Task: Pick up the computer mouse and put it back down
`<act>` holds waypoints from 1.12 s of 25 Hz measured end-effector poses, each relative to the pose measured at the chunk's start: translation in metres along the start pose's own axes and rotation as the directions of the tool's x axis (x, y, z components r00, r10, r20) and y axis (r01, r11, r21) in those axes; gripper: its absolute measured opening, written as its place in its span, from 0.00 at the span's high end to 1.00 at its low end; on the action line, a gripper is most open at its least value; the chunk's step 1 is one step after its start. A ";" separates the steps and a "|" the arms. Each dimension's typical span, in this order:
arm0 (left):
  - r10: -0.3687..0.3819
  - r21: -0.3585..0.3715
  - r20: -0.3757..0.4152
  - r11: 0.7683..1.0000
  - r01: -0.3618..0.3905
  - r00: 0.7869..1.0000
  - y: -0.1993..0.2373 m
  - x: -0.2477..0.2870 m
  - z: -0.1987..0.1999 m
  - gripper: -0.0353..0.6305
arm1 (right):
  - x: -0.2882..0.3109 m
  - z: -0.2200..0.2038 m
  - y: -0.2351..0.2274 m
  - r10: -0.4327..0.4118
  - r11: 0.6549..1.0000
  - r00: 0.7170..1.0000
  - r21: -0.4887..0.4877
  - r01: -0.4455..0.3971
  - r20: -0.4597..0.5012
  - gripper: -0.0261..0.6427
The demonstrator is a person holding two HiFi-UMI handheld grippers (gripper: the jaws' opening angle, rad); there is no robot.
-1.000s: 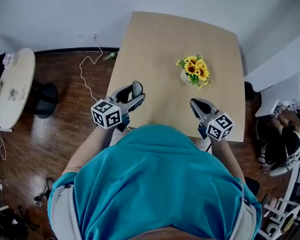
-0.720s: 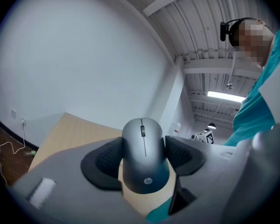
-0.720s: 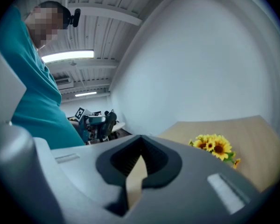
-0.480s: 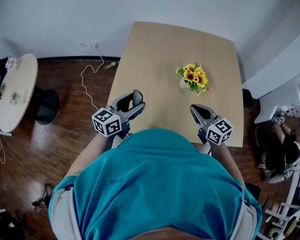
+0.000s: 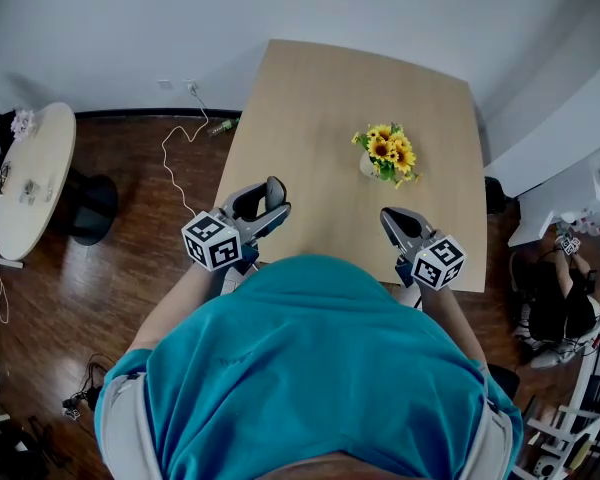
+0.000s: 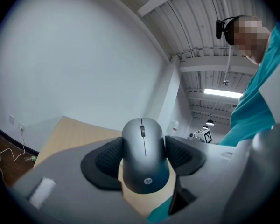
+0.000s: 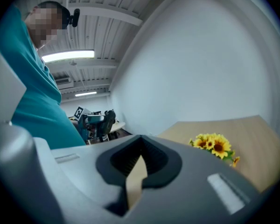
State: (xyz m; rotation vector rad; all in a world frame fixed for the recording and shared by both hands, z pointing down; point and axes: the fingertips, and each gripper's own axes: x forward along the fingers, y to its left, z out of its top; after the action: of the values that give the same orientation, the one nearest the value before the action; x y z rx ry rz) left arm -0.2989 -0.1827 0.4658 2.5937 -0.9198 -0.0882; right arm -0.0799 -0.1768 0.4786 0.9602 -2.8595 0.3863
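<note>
A dark grey computer mouse (image 6: pixel 144 155) is clamped by its sides between the black pads (image 6: pixel 102 160) of my left gripper (image 6: pixel 143 158), nose pointing away. In the head view the left gripper (image 5: pixel 263 204) hovers with the mouse (image 5: pixel 274 193) over the near left edge of the wooden table (image 5: pixel 320 108). My right gripper (image 5: pixel 391 219) hangs over the table's near right part, its jaws together with nothing in them. In the right gripper view this gripper (image 7: pixel 140 158) shows its pads meeting at the tips.
A small vase of sunflowers (image 5: pixel 387 151) stands on the table right of centre, ahead of the right gripper. A white cable (image 5: pixel 175 138) lies on the wooden floor to the left, beside a round side table (image 5: pixel 25 173). A seated person (image 5: pixel 560 288) is at far right.
</note>
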 end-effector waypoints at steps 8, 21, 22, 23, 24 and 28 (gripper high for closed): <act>0.002 0.000 -0.009 1.000 -0.002 1.000 -0.001 0.002 -0.002 0.50 | -0.001 -0.001 -0.001 0.000 1.000 1.000 0.003 0.000 -0.003 0.96; 0.129 -0.029 -0.186 0.990 -0.137 0.974 0.049 0.030 -0.034 0.50 | 0.003 -0.006 -0.003 0.002 1.000 1.000 0.022 -0.001 -0.018 0.96; 0.144 -0.036 -0.208 0.987 -0.154 0.968 0.057 0.034 -0.039 0.50 | 0.003 -0.007 -0.003 0.003 1.000 1.000 0.023 -0.003 -0.021 0.96; 0.159 -0.042 -0.229 0.984 -0.173 0.960 0.066 0.038 -0.045 0.50 | 0.004 -0.009 -0.004 0.004 1.000 1.000 0.024 -0.003 -0.024 0.96; 0.174 -0.045 -0.251 0.981 -0.191 0.952 0.075 0.042 -0.051 0.50 | 0.004 -0.011 -0.004 0.004 1.000 1.000 0.027 -0.003 -0.027 0.96; 0.229 -0.007 -0.366 0.969 -0.248 0.902 0.108 0.055 -0.083 0.50 | 0.002 -0.019 -0.004 0.001 0.999 0.999 0.042 0.001 -0.040 0.96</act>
State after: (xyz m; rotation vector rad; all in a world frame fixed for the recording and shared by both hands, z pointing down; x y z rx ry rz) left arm -0.3044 -0.2661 0.5866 2.3132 -1.0638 0.4150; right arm -0.0791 -0.1761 0.4981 0.9482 -2.8266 0.4618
